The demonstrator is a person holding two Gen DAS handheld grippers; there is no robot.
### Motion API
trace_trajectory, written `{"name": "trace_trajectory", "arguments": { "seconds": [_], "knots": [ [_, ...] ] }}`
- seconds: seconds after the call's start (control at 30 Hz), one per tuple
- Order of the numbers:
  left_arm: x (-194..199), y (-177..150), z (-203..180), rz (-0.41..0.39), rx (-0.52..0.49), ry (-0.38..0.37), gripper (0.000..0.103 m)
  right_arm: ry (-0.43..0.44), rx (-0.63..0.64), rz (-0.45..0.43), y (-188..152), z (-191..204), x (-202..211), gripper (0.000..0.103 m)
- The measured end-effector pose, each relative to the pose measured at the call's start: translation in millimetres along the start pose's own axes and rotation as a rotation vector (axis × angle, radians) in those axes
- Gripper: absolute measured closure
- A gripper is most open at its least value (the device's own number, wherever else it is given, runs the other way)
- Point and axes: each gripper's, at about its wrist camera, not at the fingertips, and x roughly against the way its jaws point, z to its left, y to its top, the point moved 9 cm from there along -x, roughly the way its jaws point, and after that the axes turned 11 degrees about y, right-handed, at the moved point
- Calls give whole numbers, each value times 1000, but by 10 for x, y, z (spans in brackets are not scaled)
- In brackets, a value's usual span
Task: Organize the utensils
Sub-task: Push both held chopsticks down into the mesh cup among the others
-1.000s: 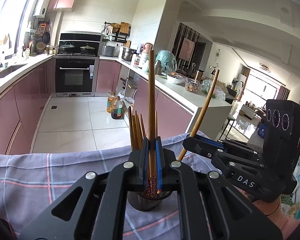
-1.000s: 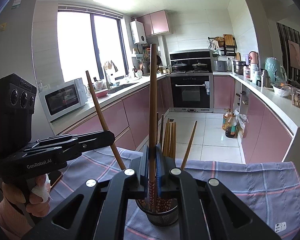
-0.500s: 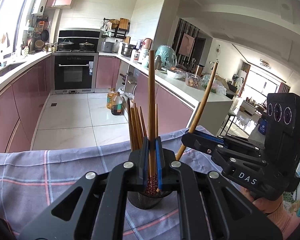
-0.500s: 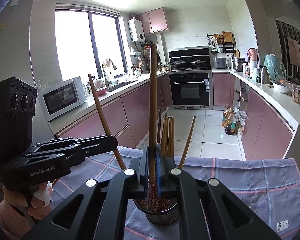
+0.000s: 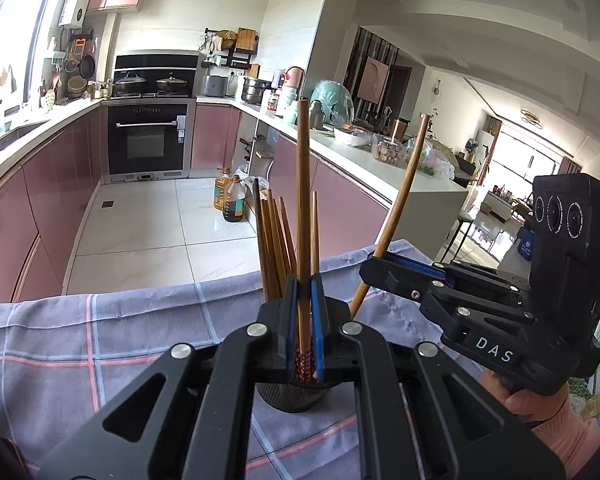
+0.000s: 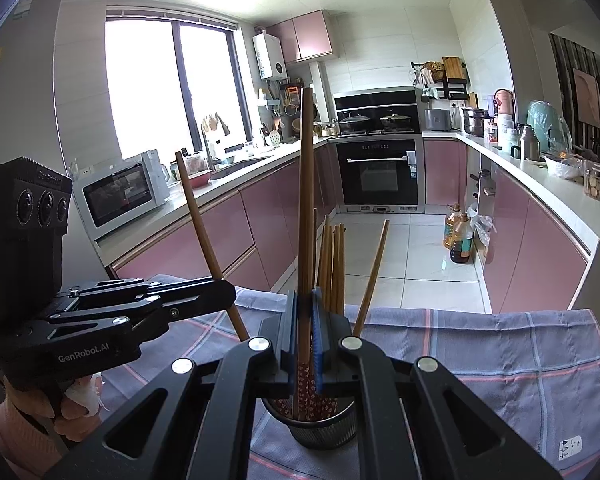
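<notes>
Pink kitchen, checked cloth (image 5: 100, 332); "DAS" right gripper (image 5: 370, 272), "GenRobot.AI" left gripper (image 6: 230, 294), each clenching chopstick.

Chopsticks (image 6: 305, 216): wood, smooth, low sheen, floral-patterned lower ends; holder cup (image 6: 320, 426): dark, ribbed wall, material unclear; checked cloth (image 6: 500, 360): woven, matt; left gripper (image 5: 304, 320): matt black plastic, blue pads, bright metal screw heads; cabinet fronts (image 6: 236, 236): glossy pink.

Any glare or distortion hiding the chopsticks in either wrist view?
Left wrist: fisheye bends the counters, window washed out top-left, yet the chopstick in the left gripper stays sharp. Right wrist: window blown white, the right gripper dark in front, its chopstick clear.
</notes>
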Motion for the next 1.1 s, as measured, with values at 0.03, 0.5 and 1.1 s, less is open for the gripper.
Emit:
{"name": "trace_trajectory", "arguments": {
  "seconds": [0.03,0.5,1.1],
  "knots": [
    [-5,-5,-9,2,-1,2,96,0,-1,1,-7,-5,-7,97],
    [-109,-71,-1,29,-9,10,96,-5,-12,16,-83,-36,-69,97],
    [-322,-239,-15,93,-34,15,96,-12,-28,65,-185,-128,-266,97]
  ]
}}
